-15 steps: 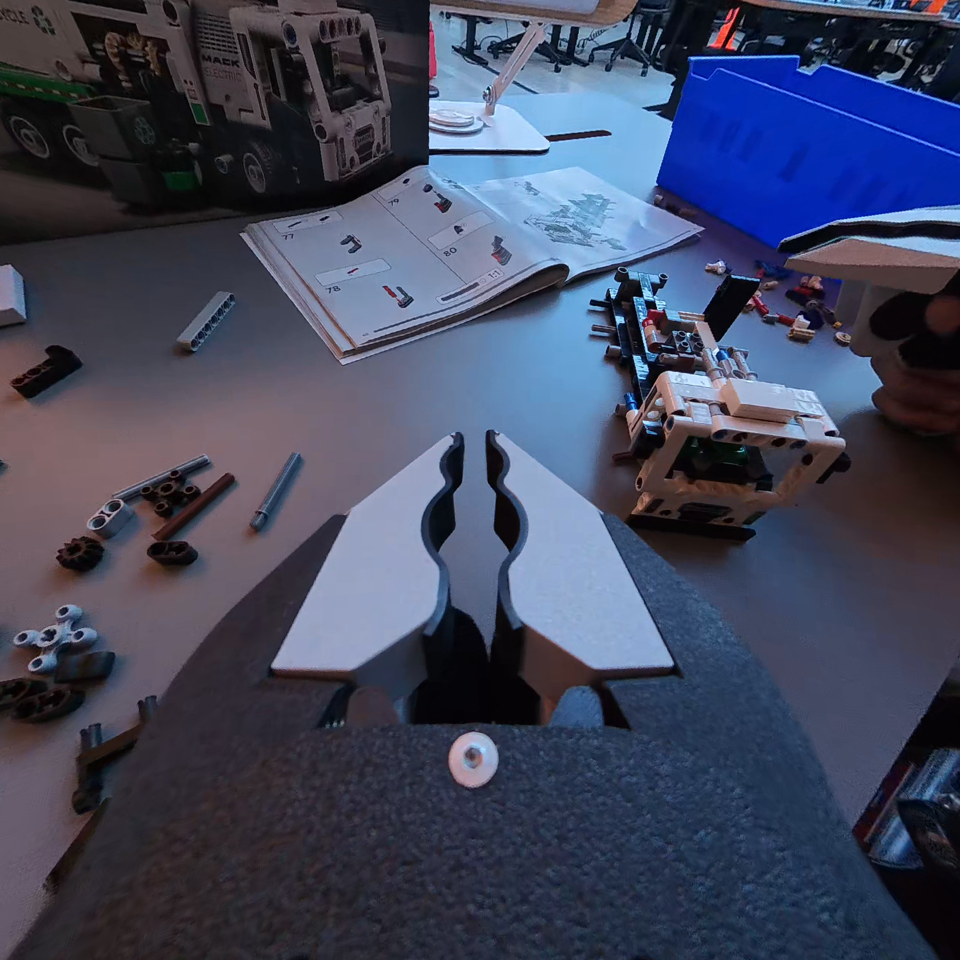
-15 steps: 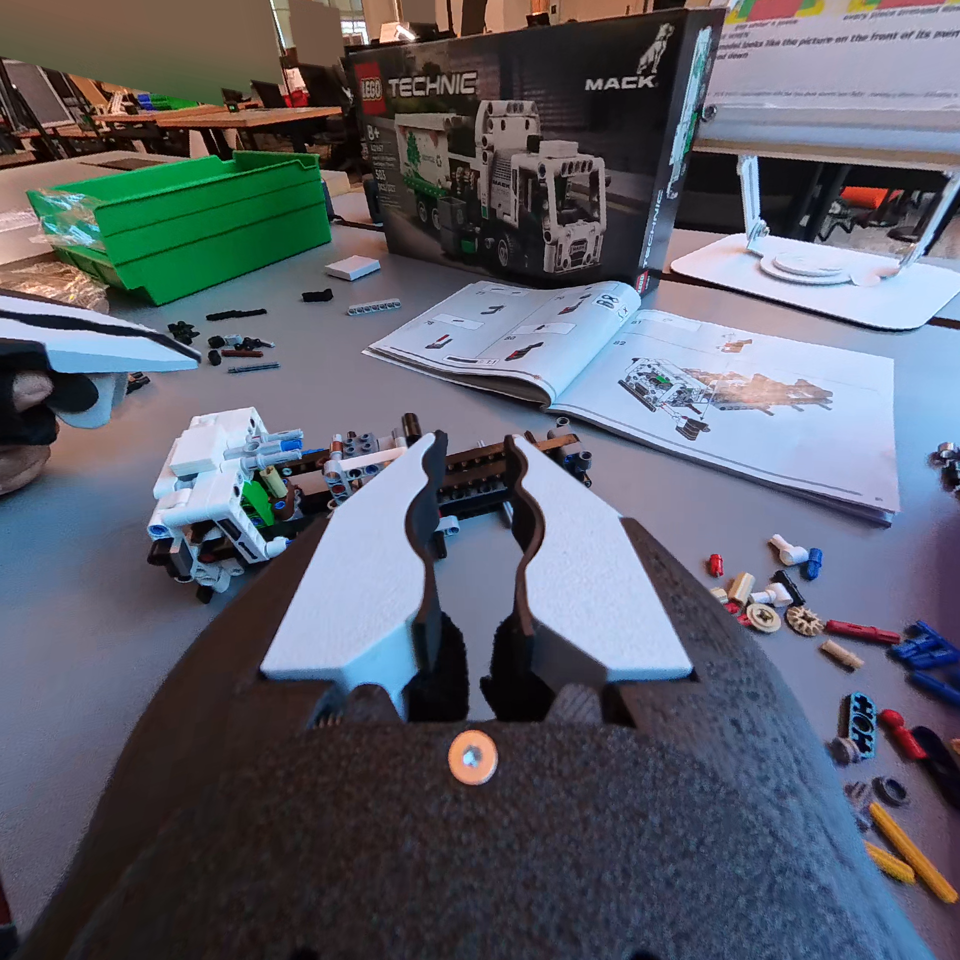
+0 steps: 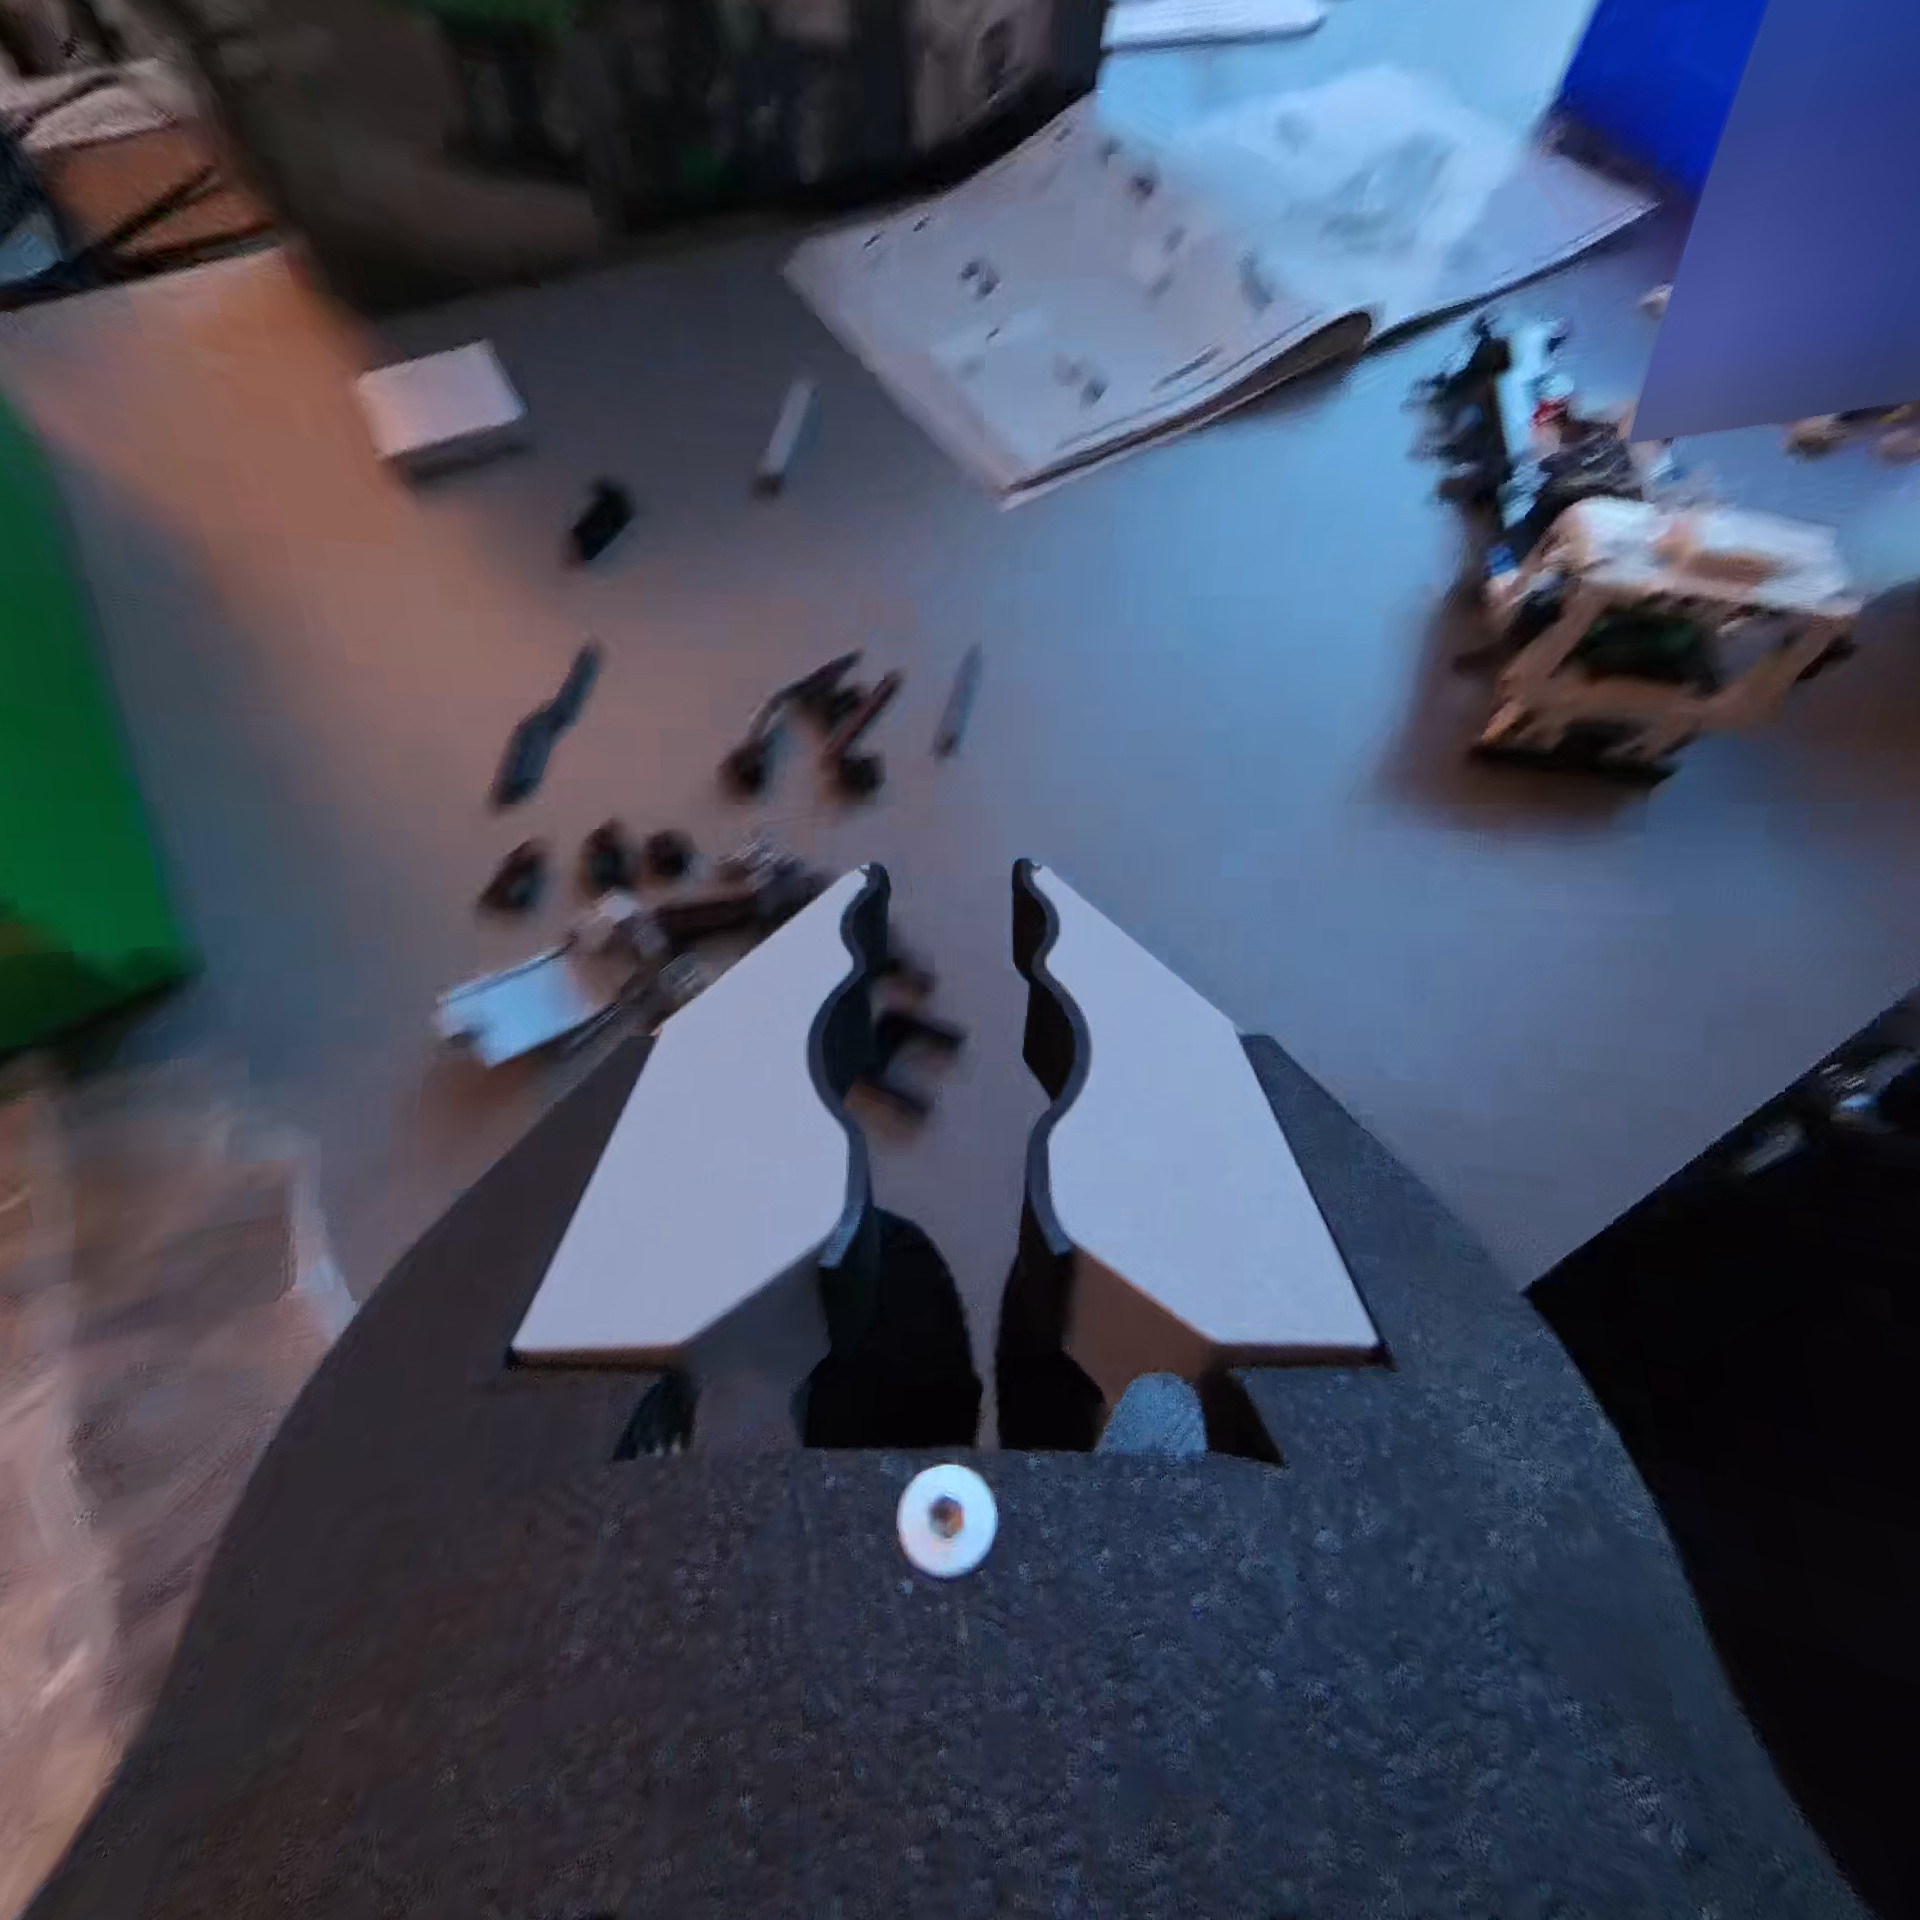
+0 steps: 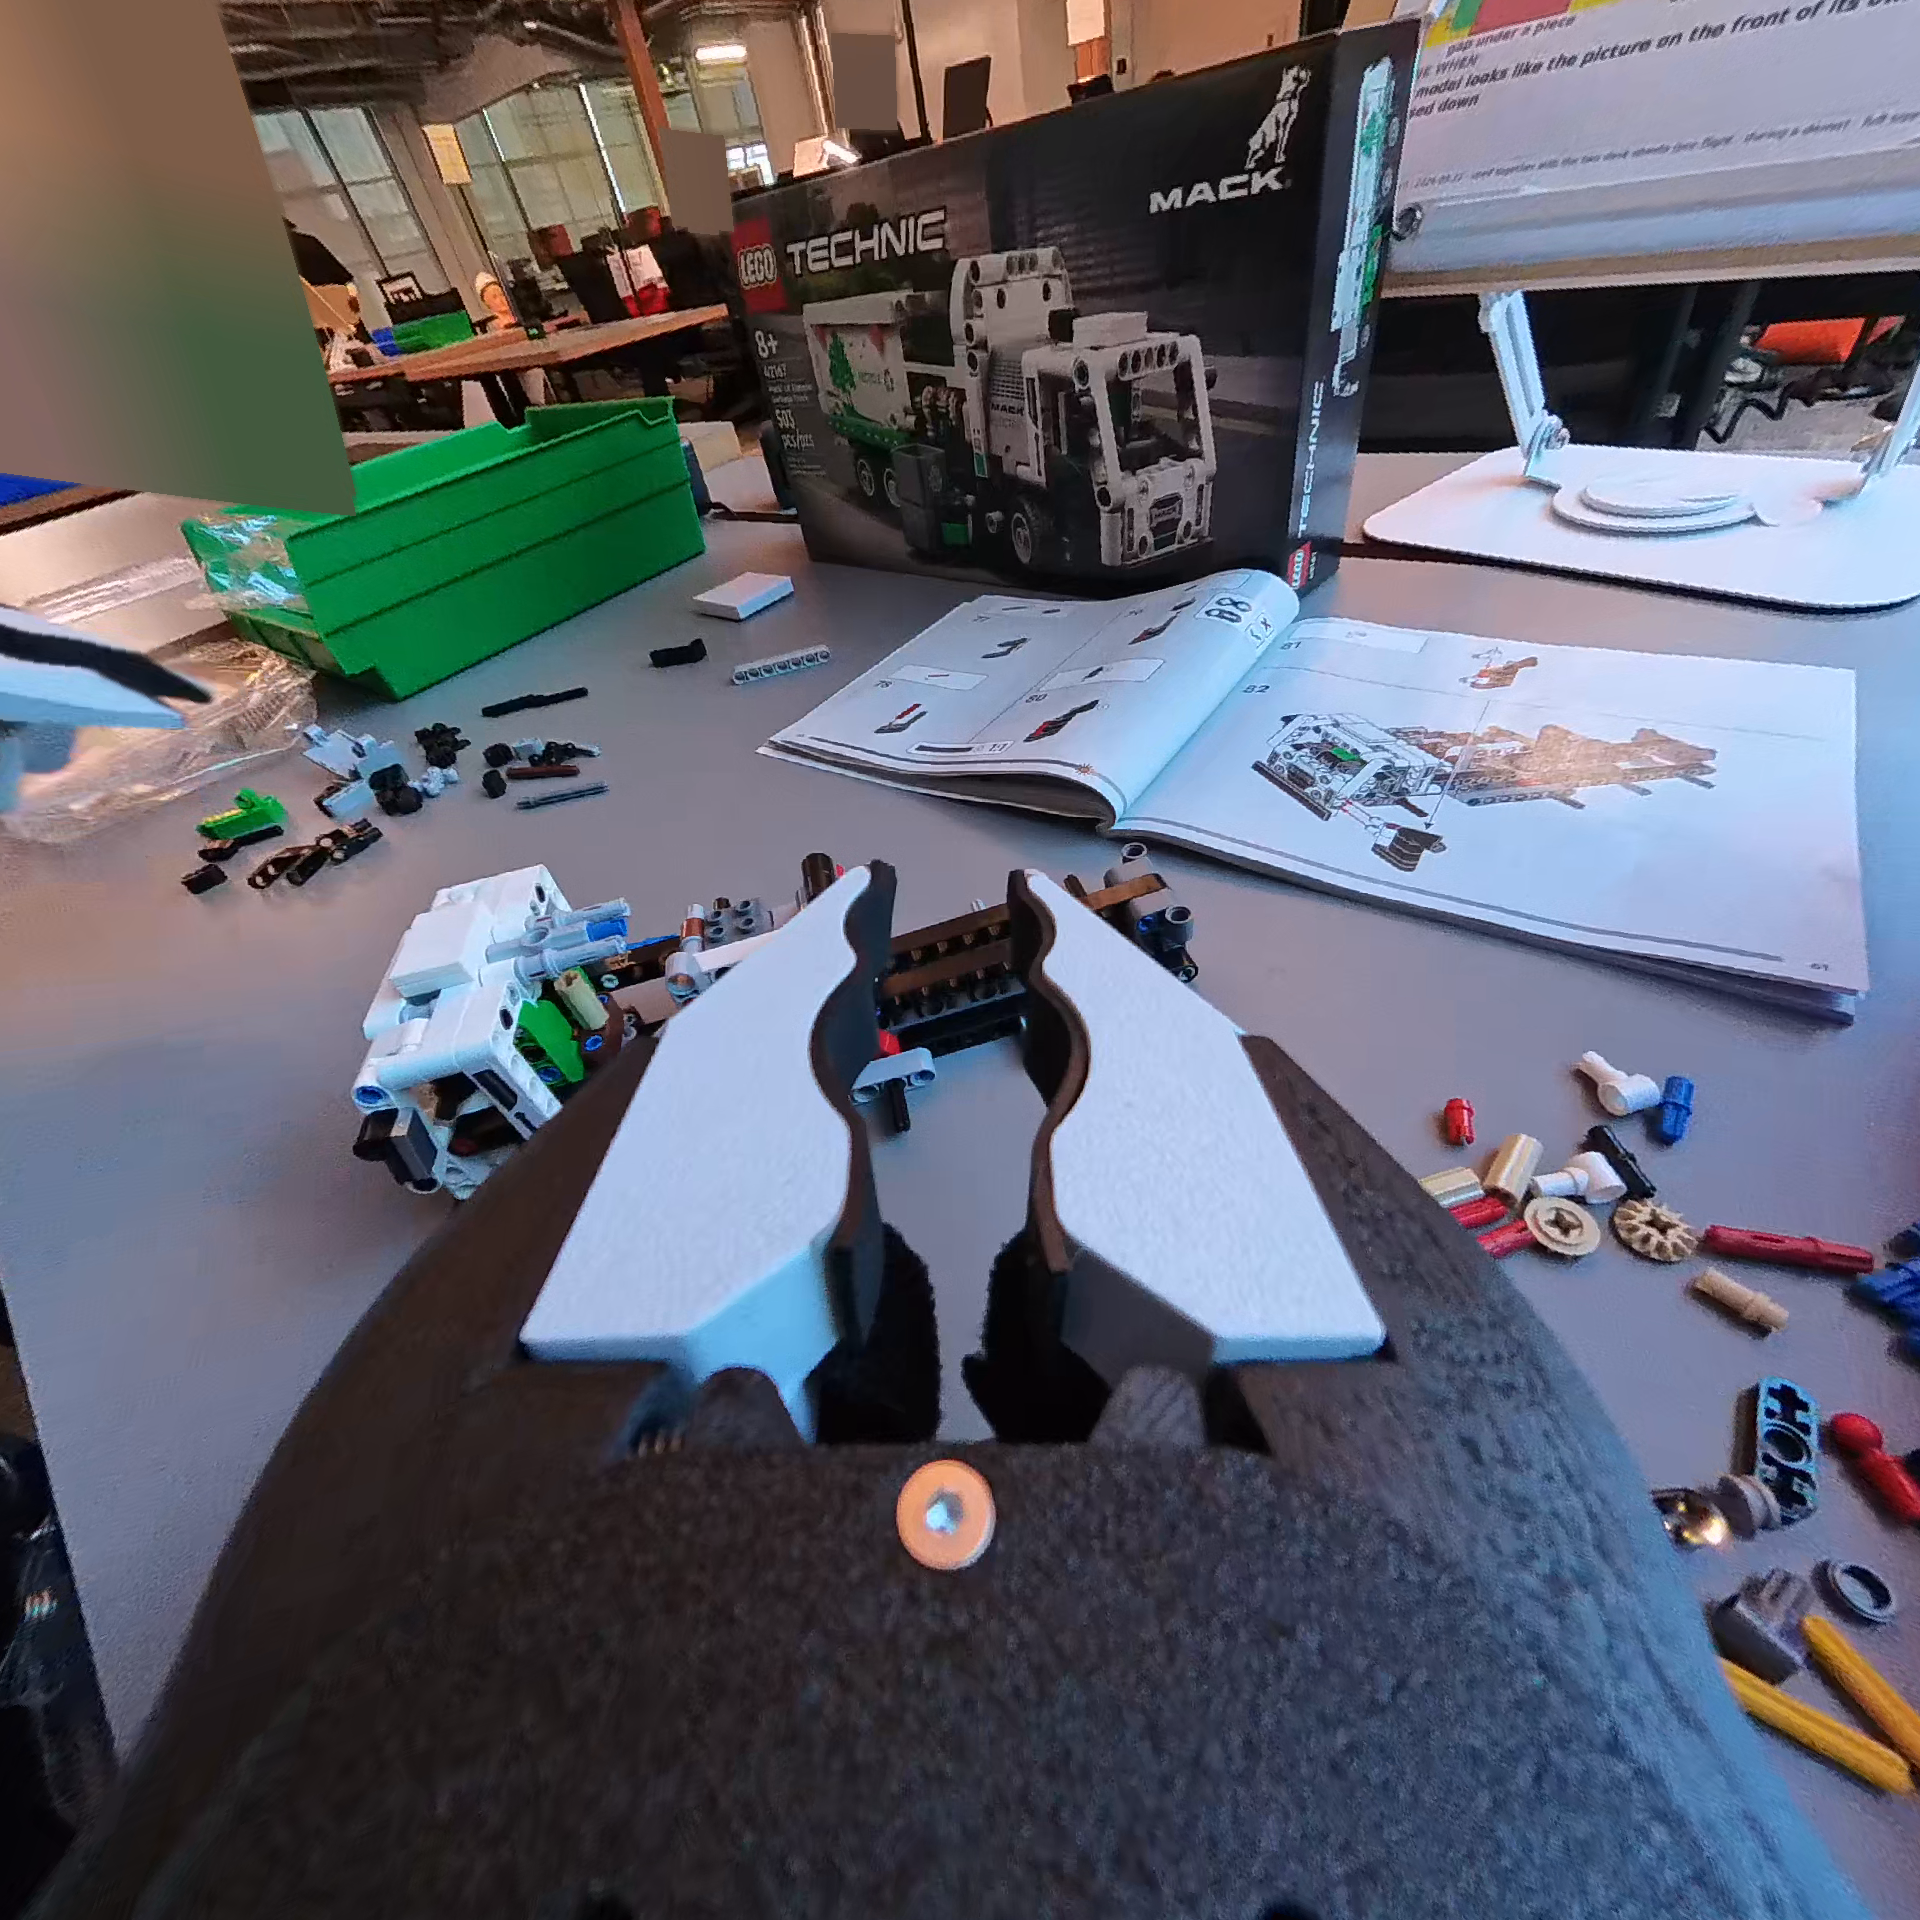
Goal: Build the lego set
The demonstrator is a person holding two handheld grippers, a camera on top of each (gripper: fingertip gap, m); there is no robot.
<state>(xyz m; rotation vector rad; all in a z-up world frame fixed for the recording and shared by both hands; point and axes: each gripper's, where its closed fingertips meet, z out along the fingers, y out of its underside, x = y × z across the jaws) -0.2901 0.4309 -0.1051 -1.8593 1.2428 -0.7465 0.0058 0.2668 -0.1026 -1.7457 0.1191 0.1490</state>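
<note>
Both grippers are held open and empty: the right gripper (image 4: 945, 883) at the truck model (image 4: 488, 997), loose parts (image 3: 810, 717) at twelve o'clock of the left gripper (image 3: 945, 883).

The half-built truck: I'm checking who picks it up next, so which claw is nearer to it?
Right. The right claw hovers open just over the half-built truck's dark chassis. The left claw is off to the truck's side, open above the loose dark pieces.

A green bin (image 4: 468, 540) is seen on the grey table (image 4: 156, 997). The half-built truck (image 4: 488, 997) is made of white, black and green parts. Red, blue, tan and yellow pieces (image 4: 1662, 1226) are scattered. The booklet (image 4: 1455, 769) is white.
</note>
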